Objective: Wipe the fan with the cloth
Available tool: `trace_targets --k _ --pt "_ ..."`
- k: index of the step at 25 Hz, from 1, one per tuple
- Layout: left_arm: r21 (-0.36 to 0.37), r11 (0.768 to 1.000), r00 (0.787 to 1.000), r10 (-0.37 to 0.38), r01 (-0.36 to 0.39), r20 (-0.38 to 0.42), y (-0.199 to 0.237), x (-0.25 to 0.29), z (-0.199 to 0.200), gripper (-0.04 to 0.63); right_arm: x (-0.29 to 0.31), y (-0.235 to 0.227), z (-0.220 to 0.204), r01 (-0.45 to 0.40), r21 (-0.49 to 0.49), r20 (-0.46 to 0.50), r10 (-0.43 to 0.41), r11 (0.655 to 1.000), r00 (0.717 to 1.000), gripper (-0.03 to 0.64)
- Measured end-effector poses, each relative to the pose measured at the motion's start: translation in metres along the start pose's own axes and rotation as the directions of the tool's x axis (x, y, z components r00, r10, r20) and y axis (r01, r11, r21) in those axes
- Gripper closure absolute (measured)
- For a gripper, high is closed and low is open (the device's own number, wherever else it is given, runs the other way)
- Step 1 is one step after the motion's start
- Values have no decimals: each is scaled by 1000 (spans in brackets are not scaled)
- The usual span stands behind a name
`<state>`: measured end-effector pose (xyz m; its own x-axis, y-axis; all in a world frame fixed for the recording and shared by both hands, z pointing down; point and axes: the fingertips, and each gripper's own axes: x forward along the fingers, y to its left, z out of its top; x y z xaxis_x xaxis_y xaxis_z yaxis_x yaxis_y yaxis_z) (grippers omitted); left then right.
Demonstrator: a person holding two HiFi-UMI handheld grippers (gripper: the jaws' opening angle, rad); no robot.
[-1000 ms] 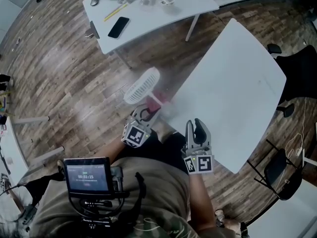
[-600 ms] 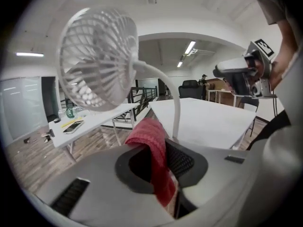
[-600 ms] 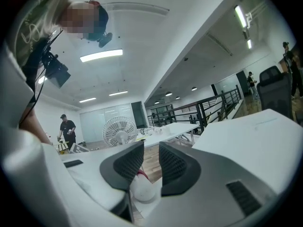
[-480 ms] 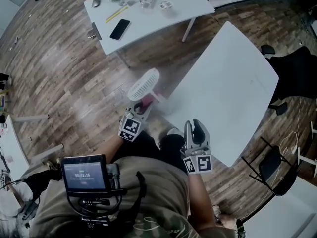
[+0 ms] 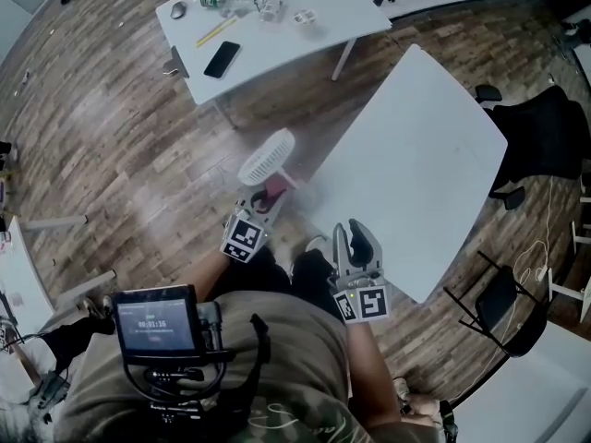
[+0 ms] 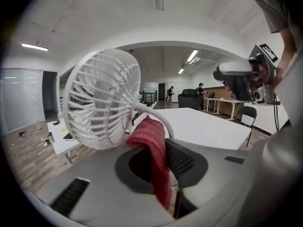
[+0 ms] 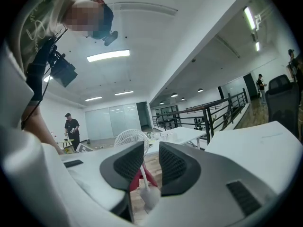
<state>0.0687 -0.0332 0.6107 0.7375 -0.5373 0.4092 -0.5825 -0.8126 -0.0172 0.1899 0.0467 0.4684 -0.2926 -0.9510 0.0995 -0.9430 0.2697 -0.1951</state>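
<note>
A small white fan hangs over the wood floor beside the near table's corner. A red cloth is bunched at its neck, and my left gripper is shut on the cloth. In the left gripper view the fan's grille fills the left. The cloth drapes between the jaws there, with the fan's neck curving behind it. My right gripper is apart to the right, open and empty. In the right gripper view the fan, the cloth and the fan's base show beyond the right gripper.
A large white table stands just right of the fan. Farther off, a second white table carries a black phone, a bottle and small items. Black chairs stand at the right. People stand far off in both gripper views.
The left gripper, with cloth and fan, has lifted a little and moved up-left in the head view. The right gripper has risen and shifted slightly left. Neither pair of jaws has changed.
</note>
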Motion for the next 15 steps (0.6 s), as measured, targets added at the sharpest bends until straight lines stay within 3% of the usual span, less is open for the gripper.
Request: trace_targets --k 9,15 --pt "35 996 997 -83 83 -12 -15 22 -33 515 -17 3 -30 114 37 1 -114 993 994 520" --pt "64 994 996 -89 87 20 -11 35 -51 515 16 39 -38 34 -15 57 -34 999 998 522"
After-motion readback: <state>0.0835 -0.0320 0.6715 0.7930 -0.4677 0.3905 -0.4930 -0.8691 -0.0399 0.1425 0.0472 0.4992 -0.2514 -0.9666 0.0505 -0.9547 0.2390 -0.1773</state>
